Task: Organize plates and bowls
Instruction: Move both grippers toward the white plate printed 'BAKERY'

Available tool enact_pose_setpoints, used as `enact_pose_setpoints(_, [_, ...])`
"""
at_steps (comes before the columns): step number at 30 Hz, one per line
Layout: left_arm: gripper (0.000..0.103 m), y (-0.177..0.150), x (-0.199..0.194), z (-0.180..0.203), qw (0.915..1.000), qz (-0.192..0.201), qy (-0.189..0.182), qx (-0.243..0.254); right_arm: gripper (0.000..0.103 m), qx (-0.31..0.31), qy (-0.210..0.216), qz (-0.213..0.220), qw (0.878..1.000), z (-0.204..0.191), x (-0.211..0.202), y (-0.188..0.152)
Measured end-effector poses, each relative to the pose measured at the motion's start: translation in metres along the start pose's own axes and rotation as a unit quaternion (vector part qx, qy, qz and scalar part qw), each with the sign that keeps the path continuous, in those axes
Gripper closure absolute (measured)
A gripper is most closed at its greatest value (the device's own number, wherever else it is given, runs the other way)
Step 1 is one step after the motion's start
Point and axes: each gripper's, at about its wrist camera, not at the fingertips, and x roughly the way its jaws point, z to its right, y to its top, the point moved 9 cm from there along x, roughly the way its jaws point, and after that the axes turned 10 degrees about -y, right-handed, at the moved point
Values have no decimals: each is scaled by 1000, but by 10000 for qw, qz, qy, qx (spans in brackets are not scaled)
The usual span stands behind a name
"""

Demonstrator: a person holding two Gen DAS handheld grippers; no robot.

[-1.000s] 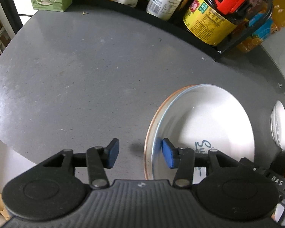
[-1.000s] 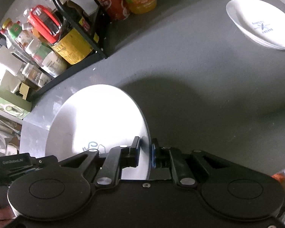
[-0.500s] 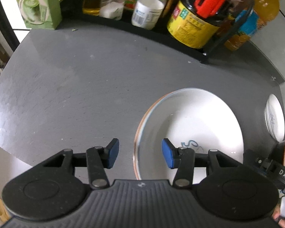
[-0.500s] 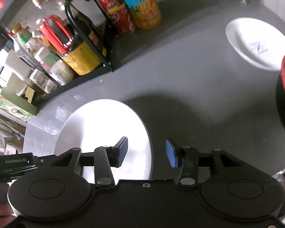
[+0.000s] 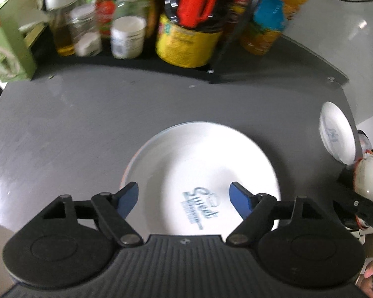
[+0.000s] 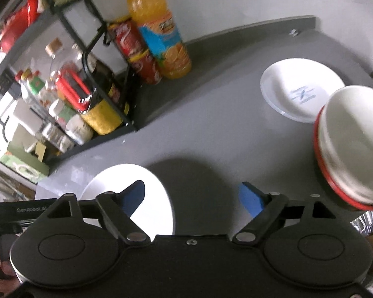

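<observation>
A large white plate [image 5: 204,171] with blue lettering lies flat on the grey table [image 5: 74,124]. My left gripper [image 5: 184,200] hangs open above its near edge, holding nothing. The same plate [image 6: 129,198] shows in the right wrist view, partly hidden behind the left finger of my right gripper [image 6: 194,197], which is open and empty. A smaller white plate [image 6: 302,92] lies at the far right; it is the small plate [image 5: 338,134] in the left view. A white bowl with a red rim [image 6: 350,149] stands near it.
A black wire rack [image 6: 104,57] with jars, bottles and a yellow-labelled jar [image 5: 186,42] lines the back. An orange juice bottle [image 6: 159,34] and red cans [image 6: 134,52] stand beside it. A green box [image 5: 7,49] is at the back left. A hand [image 5: 370,280] shows at lower right.
The right gripper let go of the large plate's edge and opened wide. Both grippers pulled back and rose; the plate now lies flat, and the left jaws opened wider.
</observation>
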Motion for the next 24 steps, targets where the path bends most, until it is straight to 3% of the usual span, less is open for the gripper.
enact_pose_setpoints(6, [19,16,10,37,9997,29,-98,234,13,186,-16,175,9997,27,-8,24])
enact_pose_setpoints(24, [19,62,61,156,9980,-17,-348,536,12,637,-226,269,9974,125,-3,106])
